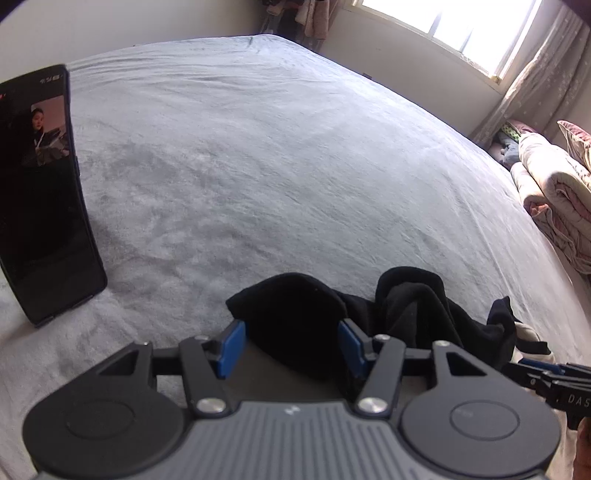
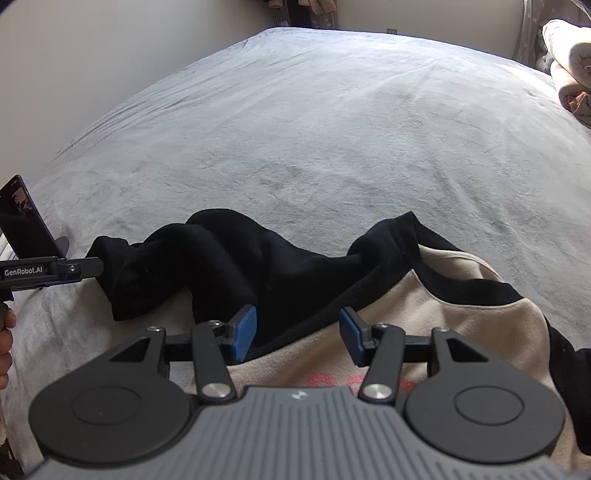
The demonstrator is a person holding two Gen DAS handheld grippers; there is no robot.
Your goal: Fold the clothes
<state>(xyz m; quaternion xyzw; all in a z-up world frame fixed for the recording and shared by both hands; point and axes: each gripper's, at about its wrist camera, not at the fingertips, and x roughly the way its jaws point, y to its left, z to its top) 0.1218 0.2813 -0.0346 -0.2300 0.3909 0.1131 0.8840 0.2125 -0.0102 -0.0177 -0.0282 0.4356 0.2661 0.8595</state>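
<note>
A beige sweatshirt (image 2: pixel 443 314) with a black collar band, black sleeves and a pink print lies on the near part of the grey bed (image 2: pixel 314 129). Its black sleeve (image 2: pixel 221 266) stretches left, crumpled. My left gripper (image 1: pixel 291 345) stands at the sleeve's end, open, and the bunched black sleeve (image 1: pixel 291 314) fills the gap between the blue pads (image 1: pixel 232 347). I cannot see the pads pinching it. In the right wrist view the left gripper (image 2: pixel 74 267) touches the cuff. My right gripper (image 2: pixel 297 332) hovers open over the seam where black sleeve meets beige body, holding nothing.
A black phone (image 1: pixel 48 206) stands propped on the bed at the left, its screen lit. Rolled pink and white bedding (image 1: pixel 554 192) lies along the bed's right side. A bright window (image 1: pixel 461 26) and curtains are behind. A person's hand (image 2: pixel 5 343) shows at the left edge.
</note>
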